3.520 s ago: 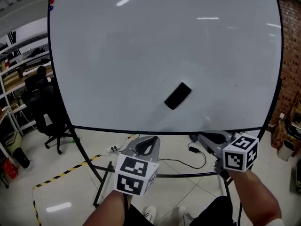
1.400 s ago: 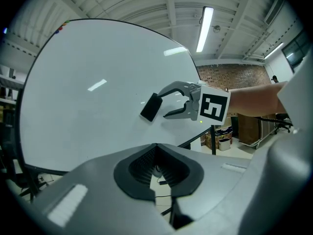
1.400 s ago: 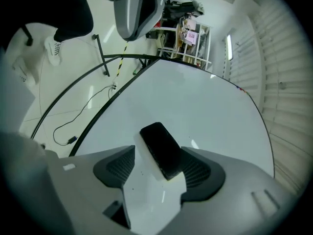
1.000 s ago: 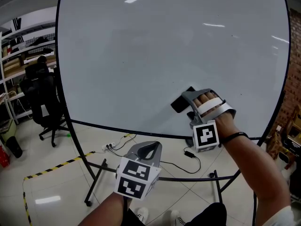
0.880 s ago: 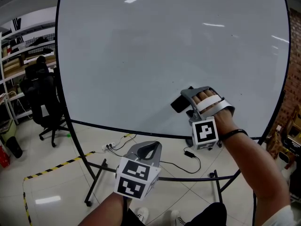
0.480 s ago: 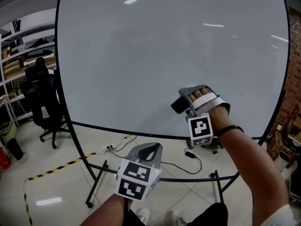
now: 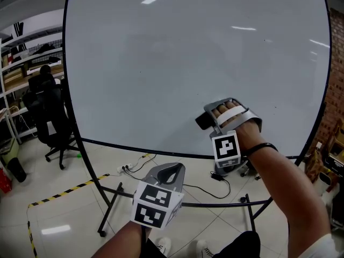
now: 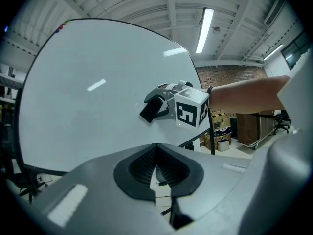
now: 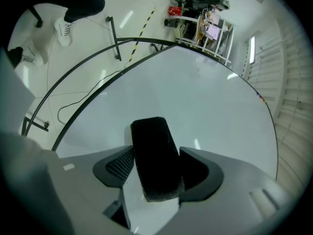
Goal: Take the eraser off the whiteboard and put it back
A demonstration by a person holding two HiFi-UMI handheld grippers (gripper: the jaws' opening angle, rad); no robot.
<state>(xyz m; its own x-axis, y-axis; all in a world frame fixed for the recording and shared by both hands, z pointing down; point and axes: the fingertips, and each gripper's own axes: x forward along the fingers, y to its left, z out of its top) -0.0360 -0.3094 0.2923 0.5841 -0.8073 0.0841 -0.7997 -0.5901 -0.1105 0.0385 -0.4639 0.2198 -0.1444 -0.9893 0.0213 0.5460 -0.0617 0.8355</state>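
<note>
The smooth, glossy whiteboard (image 7: pixel 161 63) still carries the eraser, so the lift-off is only starting and the return remains. The grey plastic left gripper (image 8: pixel 155 163) hangs low, jaws together, empty. The right gripper (image 7: pixel 210 115) has just been closing. Its ridged pads seem to touch the flanks of the black, rounded, fuzzy-edged eraser (image 9: pixel 154 153).

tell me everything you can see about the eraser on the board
The eraser is a black oblong block with rounded corners and a fuzzy, felt-like edge at its near end. It lies flat against the lower right part of the whiteboard, tilted diagonally. The right gripper straddles it: its jaws have just been closing and now seem to press on its two long sides. Nothing else touches it.
</note>
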